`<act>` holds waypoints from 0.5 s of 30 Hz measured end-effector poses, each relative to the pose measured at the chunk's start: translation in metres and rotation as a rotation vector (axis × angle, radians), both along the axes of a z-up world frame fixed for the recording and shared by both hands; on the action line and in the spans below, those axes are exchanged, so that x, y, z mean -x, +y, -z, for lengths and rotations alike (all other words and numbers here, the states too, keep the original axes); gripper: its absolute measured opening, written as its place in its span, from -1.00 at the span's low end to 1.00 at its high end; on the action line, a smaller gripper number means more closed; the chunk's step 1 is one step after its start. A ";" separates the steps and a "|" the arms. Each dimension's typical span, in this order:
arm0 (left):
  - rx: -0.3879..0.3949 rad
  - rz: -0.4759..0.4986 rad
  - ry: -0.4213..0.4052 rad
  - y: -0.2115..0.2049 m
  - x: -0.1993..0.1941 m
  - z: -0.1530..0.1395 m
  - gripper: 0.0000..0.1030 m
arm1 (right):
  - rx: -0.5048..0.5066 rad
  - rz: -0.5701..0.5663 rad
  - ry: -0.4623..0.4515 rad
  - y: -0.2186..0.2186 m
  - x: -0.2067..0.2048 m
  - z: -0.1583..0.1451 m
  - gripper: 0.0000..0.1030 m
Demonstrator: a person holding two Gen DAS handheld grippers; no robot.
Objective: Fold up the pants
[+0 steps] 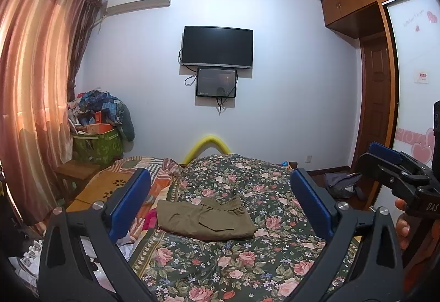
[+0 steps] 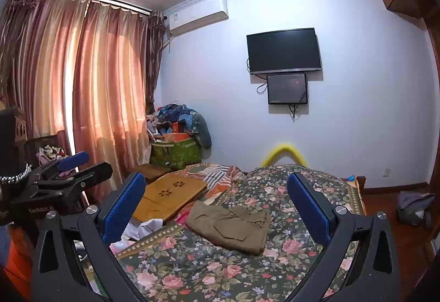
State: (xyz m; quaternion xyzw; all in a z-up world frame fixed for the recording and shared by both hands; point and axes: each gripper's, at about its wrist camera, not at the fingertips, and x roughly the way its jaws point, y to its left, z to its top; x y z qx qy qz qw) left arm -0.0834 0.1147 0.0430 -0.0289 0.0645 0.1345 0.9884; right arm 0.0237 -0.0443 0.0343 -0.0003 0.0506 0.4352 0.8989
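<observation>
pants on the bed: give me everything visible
The pants are olive-brown, look like woven cotton, and are folded into a compact, roughly rectangular bundle. An elastic gathered waistband shows along the far edge and a flap pocket on top. They lie flat on the floral bedspread, beside the bed's left edge. Nothing else touches them; both grippers are clear.

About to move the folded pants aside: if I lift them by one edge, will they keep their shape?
Probably not. The pants are soft cloth in loose layers, so a one-edge lift would likely let them droop and unfold. They look light. Pushed across the flowered bedspread, they would likely bunch rather than slide.
</observation>
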 end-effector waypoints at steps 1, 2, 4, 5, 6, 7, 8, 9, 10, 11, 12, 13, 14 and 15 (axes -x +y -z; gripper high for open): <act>0.001 0.000 0.001 0.001 0.000 0.001 0.99 | 0.002 0.003 -0.001 0.001 -0.001 0.000 1.00; 0.003 0.001 0.001 0.002 -0.001 0.001 0.99 | 0.003 0.003 -0.002 0.001 0.001 0.001 1.00; 0.004 0.001 0.002 0.000 -0.002 0.003 0.99 | 0.006 0.005 -0.002 0.002 0.001 0.002 1.00; 0.003 0.000 0.001 0.000 -0.002 0.003 0.99 | 0.008 0.006 -0.003 0.002 0.001 0.002 1.00; 0.002 -0.001 0.000 0.000 -0.002 0.003 1.00 | 0.010 0.005 -0.002 0.001 0.001 0.003 1.00; 0.001 -0.002 0.000 0.000 -0.002 0.004 0.99 | 0.012 0.006 0.000 0.001 0.001 0.003 1.00; 0.000 -0.002 -0.001 0.000 -0.002 0.004 0.99 | 0.013 0.006 0.001 0.001 0.001 0.003 1.00; -0.001 0.000 0.000 0.000 -0.003 0.004 1.00 | 0.015 0.006 0.003 0.001 0.001 0.003 1.00; -0.001 0.001 0.000 0.000 -0.003 0.005 1.00 | 0.016 0.007 0.004 0.001 0.002 0.004 1.00; -0.002 0.002 0.001 0.000 -0.003 0.006 1.00 | 0.017 0.008 0.004 0.001 0.002 0.004 1.00; -0.002 0.004 0.002 -0.001 -0.004 0.007 1.00 | 0.017 0.009 0.005 0.000 0.002 0.004 1.00; -0.002 0.004 0.003 -0.001 -0.003 0.007 1.00 | 0.017 0.010 0.006 -0.001 0.002 0.004 1.00; -0.002 0.006 0.004 -0.001 -0.004 0.008 1.00 | 0.016 0.011 0.007 -0.001 0.001 0.003 1.00; -0.002 0.007 0.006 -0.001 -0.004 0.008 1.00 | 0.015 0.011 0.008 -0.002 0.001 0.003 1.00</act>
